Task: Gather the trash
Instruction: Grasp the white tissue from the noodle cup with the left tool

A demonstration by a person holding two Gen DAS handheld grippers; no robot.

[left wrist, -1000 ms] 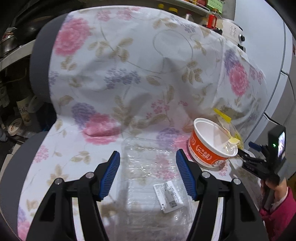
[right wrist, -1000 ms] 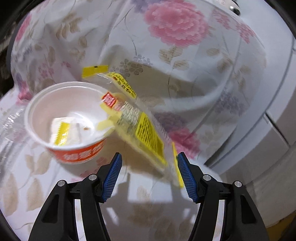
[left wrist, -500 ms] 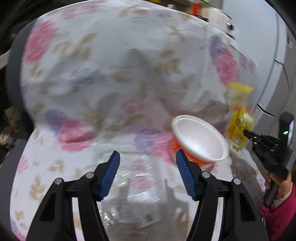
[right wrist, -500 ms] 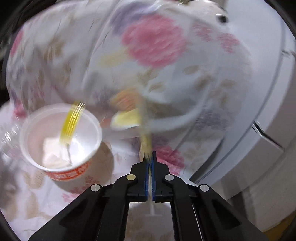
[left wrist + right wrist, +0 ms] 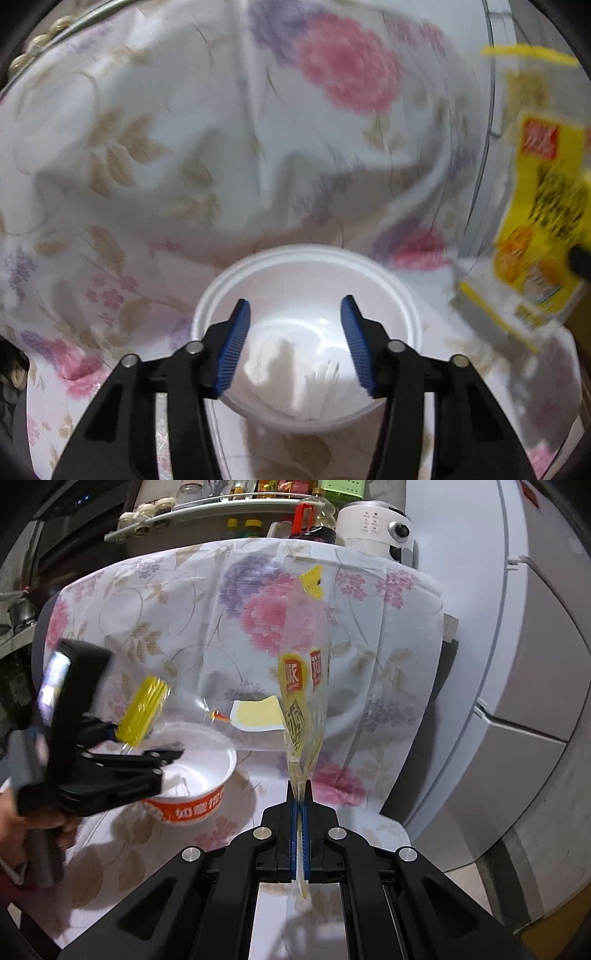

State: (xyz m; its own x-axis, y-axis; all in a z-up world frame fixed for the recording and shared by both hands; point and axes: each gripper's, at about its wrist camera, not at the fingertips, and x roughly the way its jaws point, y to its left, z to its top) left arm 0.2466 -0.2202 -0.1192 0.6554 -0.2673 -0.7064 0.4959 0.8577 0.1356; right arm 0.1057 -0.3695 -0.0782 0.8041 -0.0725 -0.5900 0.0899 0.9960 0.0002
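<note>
A floral-covered bench [image 5: 147, 849] fills the lower left of the right wrist view; its cloth [image 5: 147, 147] rises behind into a draped hump, and a grey refrigerator [image 5: 517, 664] walls off the right side, leaving a narrow strip of open surface at lower centre; one instant-noodle bowl [image 5: 201, 771], white inside with an orange band, stands left of centre, near the bench's front edge; the right gripper [image 5: 301, 805] is clamped tight on the lower end of one clear and yellow plastic wrapper [image 5: 301, 709], which stands up out of the jaws, clear of the bench; the left gripper [image 5: 293, 332] sits low in the left wrist view, directly over the bowl's mouth, its blue pads [image 5: 236, 343] parted and closing, with only the bowl's hollow between them and no pad pressing the rim; a hand [image 5: 22, 830] at the left edge holds that tool; one loose yellow sachet [image 5: 142, 710] shows blurred just above the bowl's rim; one white appliance [image 5: 376, 520] and several bottles [image 5: 314, 513] crowd the shelf at top.
</note>
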